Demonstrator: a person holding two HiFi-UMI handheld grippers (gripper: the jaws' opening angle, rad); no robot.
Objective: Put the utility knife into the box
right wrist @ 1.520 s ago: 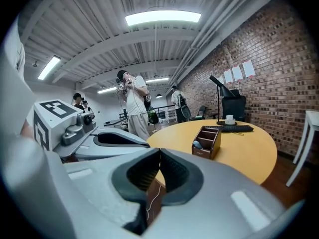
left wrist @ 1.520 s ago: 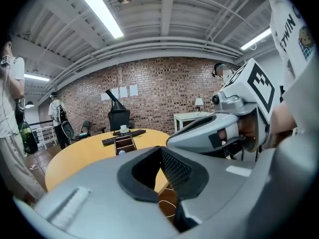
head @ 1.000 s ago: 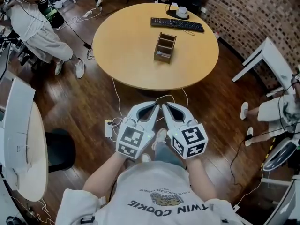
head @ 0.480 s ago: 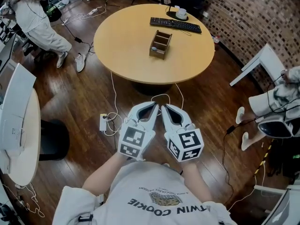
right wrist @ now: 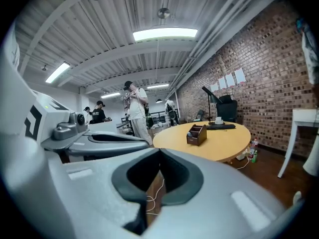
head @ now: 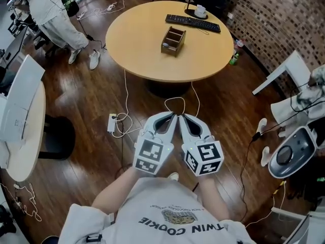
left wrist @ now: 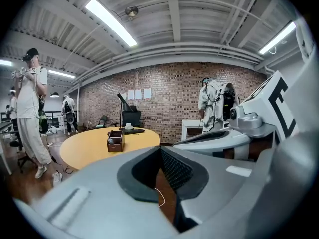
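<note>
The person stands on the wooden floor [head: 86, 111] well back from the round surface [head: 134, 37]. Both tools are held side by side just in front of the chest, tips angled toward each other, which looks like a neutral carrying pose rather than a reach. The left gripper [head: 168, 120] is clenched with nothing between its jaws, and the right gripper [head: 185, 120] is likewise closed and empty. The wooden compartment box [head: 173, 40] sits near the middle of the surface, with a keyboard [head: 193, 23] and a cup [head: 201, 10] toward the far edge. No utility knife is clearly visible. A small pale thing in the box's near compartment might be it, but it is too small to tell.
</note>
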